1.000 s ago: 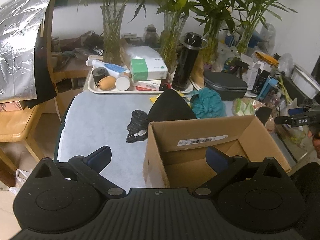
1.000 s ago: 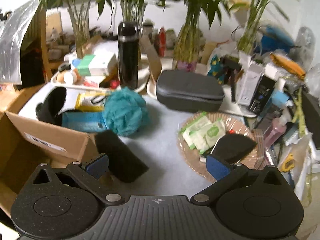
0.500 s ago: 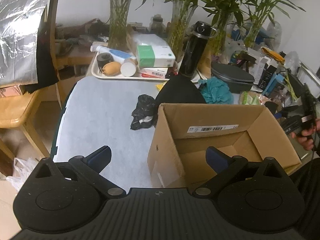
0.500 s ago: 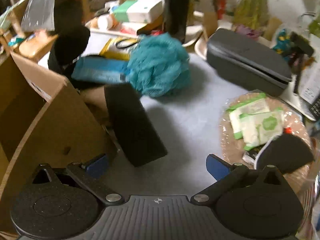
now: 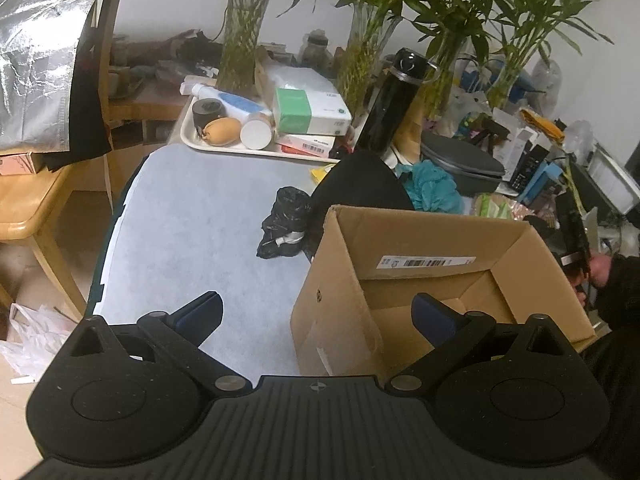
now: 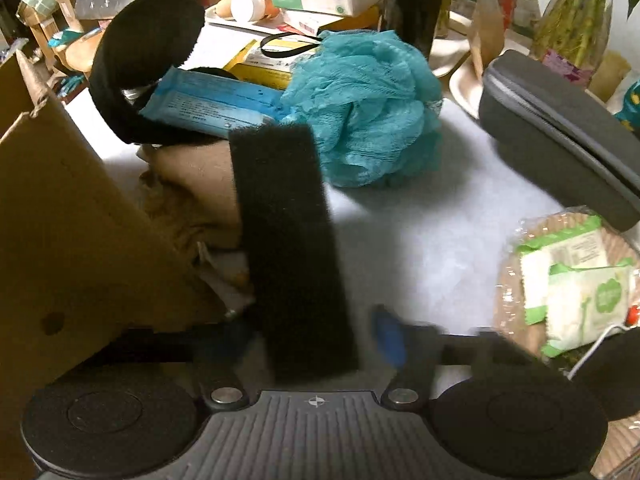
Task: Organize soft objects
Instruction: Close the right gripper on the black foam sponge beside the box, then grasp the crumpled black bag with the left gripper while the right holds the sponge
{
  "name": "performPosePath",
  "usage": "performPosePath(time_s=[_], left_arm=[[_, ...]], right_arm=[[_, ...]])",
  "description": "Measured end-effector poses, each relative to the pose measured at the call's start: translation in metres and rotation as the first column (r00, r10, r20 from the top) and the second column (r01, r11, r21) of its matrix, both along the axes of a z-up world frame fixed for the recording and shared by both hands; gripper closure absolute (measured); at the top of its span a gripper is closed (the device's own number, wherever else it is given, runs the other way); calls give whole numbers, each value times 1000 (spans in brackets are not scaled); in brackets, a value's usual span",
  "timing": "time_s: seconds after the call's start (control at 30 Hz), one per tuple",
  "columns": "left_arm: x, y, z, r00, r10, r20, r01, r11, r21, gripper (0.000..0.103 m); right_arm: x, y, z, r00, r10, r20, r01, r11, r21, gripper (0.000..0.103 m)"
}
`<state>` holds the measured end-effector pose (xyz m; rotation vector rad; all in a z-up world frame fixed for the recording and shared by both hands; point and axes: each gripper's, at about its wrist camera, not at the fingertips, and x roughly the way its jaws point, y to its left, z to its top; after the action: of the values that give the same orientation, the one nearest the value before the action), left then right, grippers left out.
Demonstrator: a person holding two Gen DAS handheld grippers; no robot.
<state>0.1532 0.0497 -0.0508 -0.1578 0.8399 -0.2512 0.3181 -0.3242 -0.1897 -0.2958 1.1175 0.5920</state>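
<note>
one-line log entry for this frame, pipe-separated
right gripper: jaws closing on black foam block | left gripper: open, idle | cardboard box: looks empty

The desk [image 5: 192,216] lies bare on its left half, up to the tray [image 5: 188,136] at the back. A black bag [image 5: 286,226] sits near the middle, just left of the box [image 5: 400,264], whose open top faces up. Right of the box the way is crowded: a black sponge [image 6: 292,240] leans beside the box wall [image 6: 60,216], with beige cloth [image 6: 192,184] between them, the teal puff [image 6: 368,108] behind, and a grey case [image 6: 560,132] and plate [image 6: 508,292] to the right. A bare strip of desk runs between sponge and plate.
</note>
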Motion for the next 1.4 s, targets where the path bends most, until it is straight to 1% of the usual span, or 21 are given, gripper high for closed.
performPosePath(time_s=[0.1, 0.27, 0.4, 0.5, 0.7, 0.77, 0.83, 0.93, 1.03, 1.1, 1.23, 1.27, 1.3, 1.33, 1.4], left_arm=[[1, 1, 2, 1000, 0, 9, 0, 1000, -1, 0], [3, 0, 7, 1000, 4, 31, -4, 1000, -12, 0], [6, 1, 12, 998, 7, 57, -6, 1000, -18, 0], [11, 2, 15, 997, 11, 73, -10, 1000, -22, 0], [29, 4, 21, 993, 23, 112, -22, 1000, -12, 0], [39, 6, 23, 992, 26, 123, -24, 1000, -21, 0], [48, 8, 24, 992, 24, 123, -21, 999, -26, 0], [65, 9, 23, 994, 16, 111, -13, 1000, -28, 0], [81, 7, 21, 996, 6, 94, -4, 1000, -22, 0], [94, 6, 18, 998, 3, 68, -1, 1000, -19, 0], [117, 3, 8, 1000, -9, 14, 10, 1000, -12, 0], [122, 3, 4, 1000, -6, -4, 6, 1000, -13, 1], [126, 3, 0, 1000, -6, -18, 5, 1000, -15, 7], [132, 3, -4, 999, -10, -34, 10, 1000, -13, 10], [142, 2, -14, 997, -4, -78, 4, 1000, -9, 11]], right_arm=[[-4, -2, 10, 999, 0, 43, 0, 1000, 10, 57], [-13, -15, 40, 988, -72, 135, 68, 997, 28, 58], [-22, -26, 69, 963, -171, 210, 168, 985, 34, 58], [-35, -29, 90, 941, -219, 259, 211, 976, 58, 58], [-63, -24, 131, 904, -298, 307, 263, 953, 152, 58], [-71, -21, 142, 895, -328, 303, 278, 940, 197, 58], [-76, -13, 148, 889, -347, 298, 290, 931, 220, 59], [-87, -4, 155, 887, -355, 295, 291, 926, 239, 59], [-96, 7, 159, 888, -339, 311, 277, 934, 225, 59], [-101, 13, 160, 887, -338, 315, 278, 935, 221, 59], [-113, 17, 158, 884, -357, 300, 291, 925, 244, 59], [-116, 18, 157, 885, -361, 295, 294, 923, 248, 59], [-119, 19, 156, 886, -362, 291, 294, 922, 252, 59], [-121, 20, 155, 886, -363, 288, 294, 921, 254, 59], [-127, 20, 153, 887, -366, 282, 297, 919, 260, 59]])
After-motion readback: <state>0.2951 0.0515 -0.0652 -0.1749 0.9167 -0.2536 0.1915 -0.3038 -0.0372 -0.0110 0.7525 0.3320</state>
